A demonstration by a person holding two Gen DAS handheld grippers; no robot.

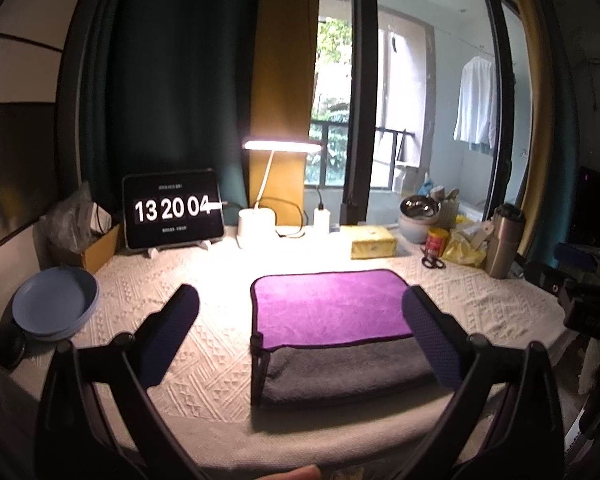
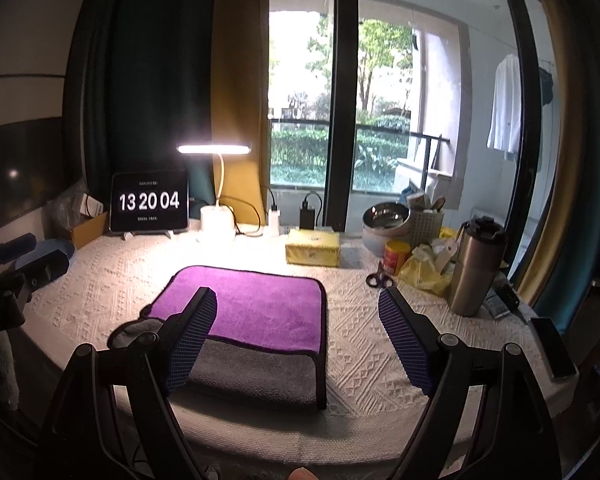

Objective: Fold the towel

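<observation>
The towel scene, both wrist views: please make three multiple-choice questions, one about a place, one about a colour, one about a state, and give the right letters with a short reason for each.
1. Where do the blue plates lie, seen from the left wrist?
A. to the left of the towel
B. on top of the towel
C. behind the lamp

2. What colour is the upper layer of the towel?
A. yellow
B. purple
C. green

3. How do the two grippers stand?
A. both shut on the towel
B. only the left one shut
C. both open, holding nothing

Answers:
1 A: the plates sit near the table's left edge, apart from the towel.
2 B: a purple layer lies folded over a grey one.
3 C: the left gripper and the right gripper each show fingers spread wide above the towel, not gripping it.
</observation>
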